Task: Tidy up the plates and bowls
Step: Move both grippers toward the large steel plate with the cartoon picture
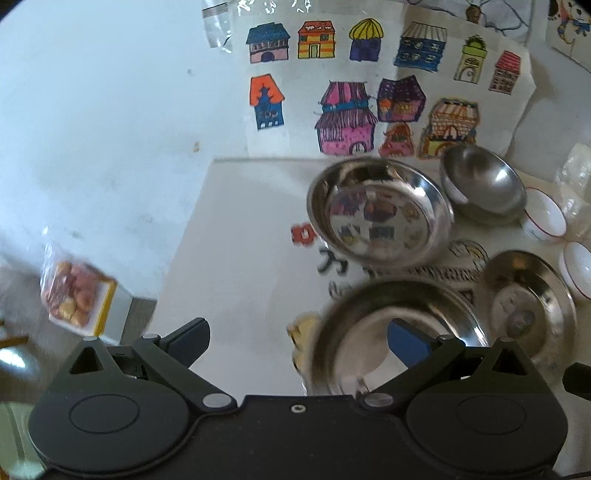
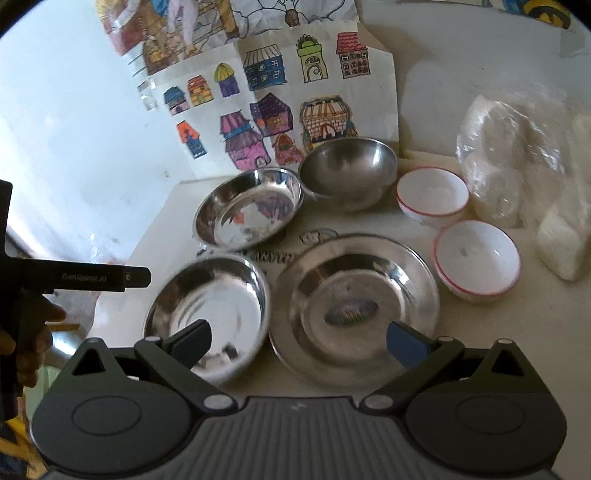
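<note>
Steel dishes are all sitting loose so far, nothing's stacked: near-left shallow bowl [image 2: 210, 314], far-left one [image 2: 247, 206], wide plate [image 2: 354, 306], deep bowl [image 2: 349, 171], then two white bowls [image 2: 476, 258] on the right. Left gripper [image 1: 299, 341] and right gripper [image 2: 298, 338] are both hanging wide open, gripping nothing.

White painted wall [image 1: 110, 129] ahead-left of the fingers, scuffed, a few small marks. Pale tabletop [image 1: 243, 229] runs forward under the fingers to the wall. Kids' drawing of coloured houses [image 1: 369, 88] propped against the wall straight ahead; more drawings [image 2: 221, 22] behind it, top of view. Clear plastic bags [image 2: 517, 155] of white stuff ahead-right. Packaged box [image 1: 77, 295] off the table edge, far left, blurred. Soft, even daylight.
</note>
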Motion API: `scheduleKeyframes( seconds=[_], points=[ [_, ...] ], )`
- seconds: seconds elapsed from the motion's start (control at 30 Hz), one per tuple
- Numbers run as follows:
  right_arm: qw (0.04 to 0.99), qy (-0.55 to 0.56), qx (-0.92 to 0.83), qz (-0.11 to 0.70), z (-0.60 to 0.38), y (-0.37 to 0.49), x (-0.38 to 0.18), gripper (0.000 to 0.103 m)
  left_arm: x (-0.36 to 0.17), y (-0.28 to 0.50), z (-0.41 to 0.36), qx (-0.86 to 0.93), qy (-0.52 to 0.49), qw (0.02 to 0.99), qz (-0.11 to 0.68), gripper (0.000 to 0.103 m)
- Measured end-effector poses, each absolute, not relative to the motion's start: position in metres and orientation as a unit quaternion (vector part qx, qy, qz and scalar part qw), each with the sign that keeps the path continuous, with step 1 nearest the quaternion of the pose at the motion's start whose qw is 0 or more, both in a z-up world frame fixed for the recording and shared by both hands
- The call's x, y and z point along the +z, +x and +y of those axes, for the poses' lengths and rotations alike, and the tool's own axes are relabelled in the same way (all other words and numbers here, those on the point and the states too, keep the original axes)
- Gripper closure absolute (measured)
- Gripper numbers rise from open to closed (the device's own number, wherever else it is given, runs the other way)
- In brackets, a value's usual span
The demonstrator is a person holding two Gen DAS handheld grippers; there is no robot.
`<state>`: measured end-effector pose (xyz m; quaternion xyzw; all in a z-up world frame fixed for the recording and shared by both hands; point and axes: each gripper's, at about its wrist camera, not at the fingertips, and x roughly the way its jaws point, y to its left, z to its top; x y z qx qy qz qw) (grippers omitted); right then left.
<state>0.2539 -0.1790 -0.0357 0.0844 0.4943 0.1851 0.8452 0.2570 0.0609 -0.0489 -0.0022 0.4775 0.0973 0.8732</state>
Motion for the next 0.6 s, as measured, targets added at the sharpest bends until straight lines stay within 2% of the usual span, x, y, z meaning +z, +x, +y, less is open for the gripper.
scheduleKeyframes(
  seconds=[0.6],
  points=[
    [0.853,0.085,0.139,0.495,-0.1,0.346,-0.067,0.0,-0.082,0.381,0.126,0.007,0.036,0.871,0.49,0.001]
  ],
)
